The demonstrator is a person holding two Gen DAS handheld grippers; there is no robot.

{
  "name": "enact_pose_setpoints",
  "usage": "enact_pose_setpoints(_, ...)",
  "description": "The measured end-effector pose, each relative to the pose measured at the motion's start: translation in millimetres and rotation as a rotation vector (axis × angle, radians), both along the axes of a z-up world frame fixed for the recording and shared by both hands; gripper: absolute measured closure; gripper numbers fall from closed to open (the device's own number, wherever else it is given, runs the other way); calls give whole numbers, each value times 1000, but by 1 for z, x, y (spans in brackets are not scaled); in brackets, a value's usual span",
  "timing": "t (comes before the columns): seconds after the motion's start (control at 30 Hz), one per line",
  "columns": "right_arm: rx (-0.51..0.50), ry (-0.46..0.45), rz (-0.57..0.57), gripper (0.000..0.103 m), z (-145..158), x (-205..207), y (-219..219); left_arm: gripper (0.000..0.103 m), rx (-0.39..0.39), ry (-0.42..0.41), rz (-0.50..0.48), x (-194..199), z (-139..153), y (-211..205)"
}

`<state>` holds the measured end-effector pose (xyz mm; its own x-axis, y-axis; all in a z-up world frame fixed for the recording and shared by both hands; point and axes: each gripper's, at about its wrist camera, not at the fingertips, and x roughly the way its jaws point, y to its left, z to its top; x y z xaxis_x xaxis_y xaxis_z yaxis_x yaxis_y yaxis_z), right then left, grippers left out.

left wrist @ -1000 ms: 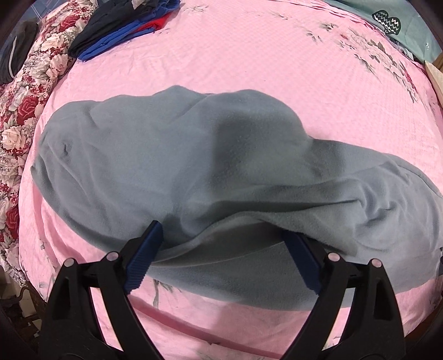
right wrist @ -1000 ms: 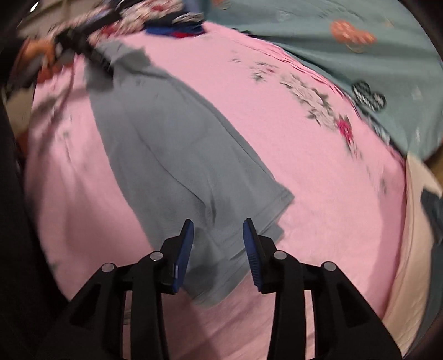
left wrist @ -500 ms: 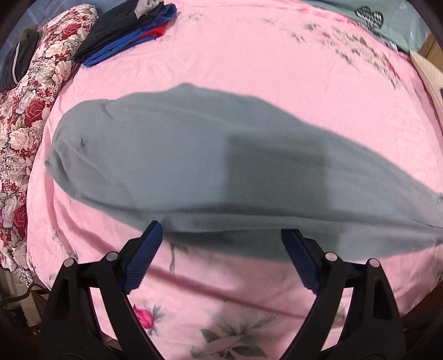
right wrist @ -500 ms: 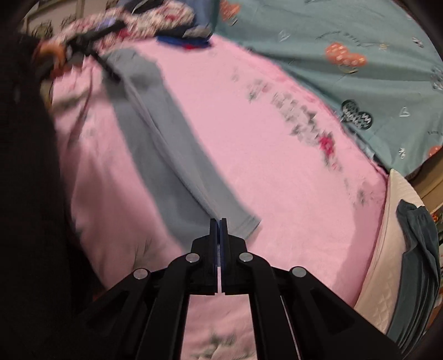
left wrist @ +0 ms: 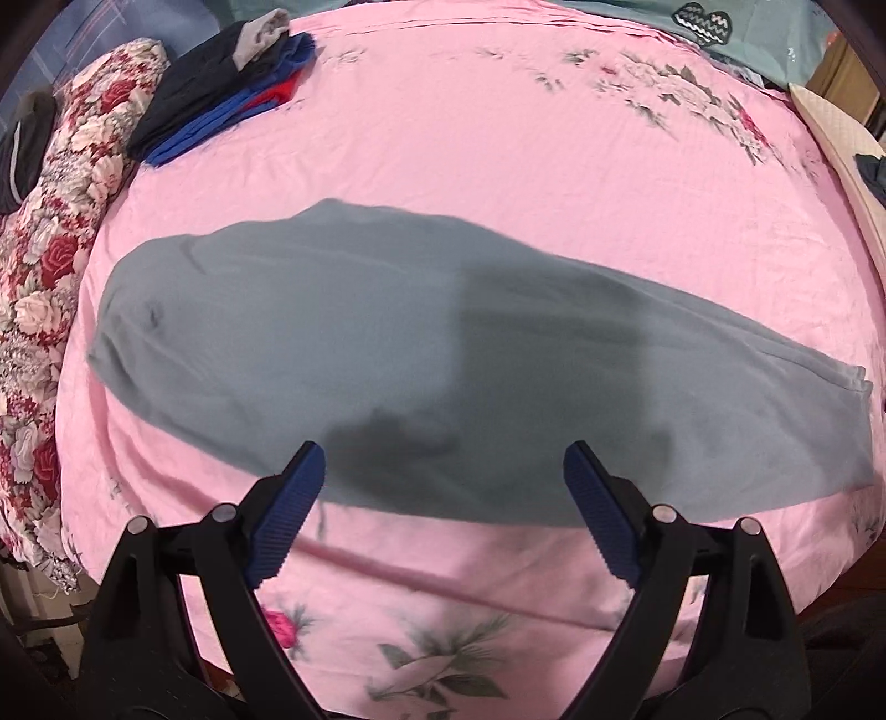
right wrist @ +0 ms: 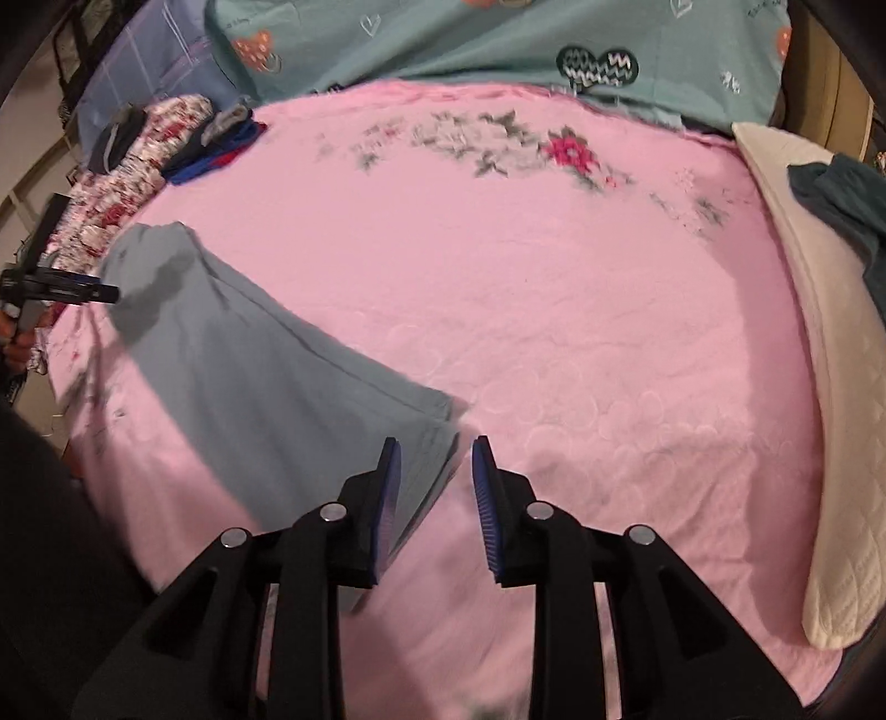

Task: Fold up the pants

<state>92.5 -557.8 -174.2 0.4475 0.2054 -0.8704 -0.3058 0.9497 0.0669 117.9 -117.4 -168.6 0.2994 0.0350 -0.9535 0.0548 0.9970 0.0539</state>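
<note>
The grey pants [left wrist: 387, 354] lie flat and stretched out on the pink bed sheet [left wrist: 498, 166], waist end at the left, leg hems at the right. My left gripper [left wrist: 443, 471] is open wide and empty, just above the pants' near edge. In the right wrist view the pants [right wrist: 249, 376] run from the far left down to my right gripper [right wrist: 434, 454]. It is open, with the leg hem corner lying between and just beyond its blue pads. The left gripper [right wrist: 83, 291] shows at the far left by the waist.
A pile of dark, blue and red clothes [left wrist: 221, 105] sits at the far left corner beside a floral quilt [left wrist: 44, 232]. A teal cover [right wrist: 498, 44] lies along the head of the bed. A cream pillow [right wrist: 819, 332] with a dark garment [right wrist: 847, 199] lies at the right.
The pants went from bunched and lifted to flat on the sheet. My left gripper drew back from them. My right gripper shut on the leg hem, then opened and let it go.
</note>
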Motion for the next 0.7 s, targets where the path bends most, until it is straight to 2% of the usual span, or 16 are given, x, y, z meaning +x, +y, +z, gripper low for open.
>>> enact_pose_setpoints(0.1, 39, 56, 21, 76, -17, 9, 0, 13, 0, -4, -36, -5, 0, -13)
enact_pose_setpoints(0.17, 51, 46, 58, 97, -13, 7, 4, 13, 10, -4, -47, -10, 0, -15)
enact_pose_setpoints(0.2, 61, 26, 66, 98, -6, 5, 5, 13, 22, 1, -43, -12, -1, -13)
enact_pose_setpoints(0.27, 92, -25, 18, 99, 8, 1, -5, 13, 30, 5, -20, -15, -3, -8)
enact_pose_setpoints(0.33, 101, -41, -37, 99, 10, 3, -15, 13, 24, 9, 20, -16, -5, 1)
enact_pose_setpoints(0.47, -2, 63, -24, 98, -21, 10, -7, 13, 13, 32, 55, -14, -14, 8)
enact_pose_setpoints(0.5, -1, 60, -39, 96, -18, 10, -7, 13, 18, 29, 50, -15, -14, 7)
enact_pose_setpoints(0.53, -13, 64, -76, 83, -14, 11, -10, 13, 21, 23, 44, -15, -14, 8)
enact_pose_setpoints(0.6, 29, 10, -129, 81, 3, 9, -13, 13, 24, 13, 41, -15, -13, 10)
enact_pose_setpoints(0.7, 123, -39, -84, 81, 18, 8, 5, 13, 30, 14, 50, -13, -15, 14)
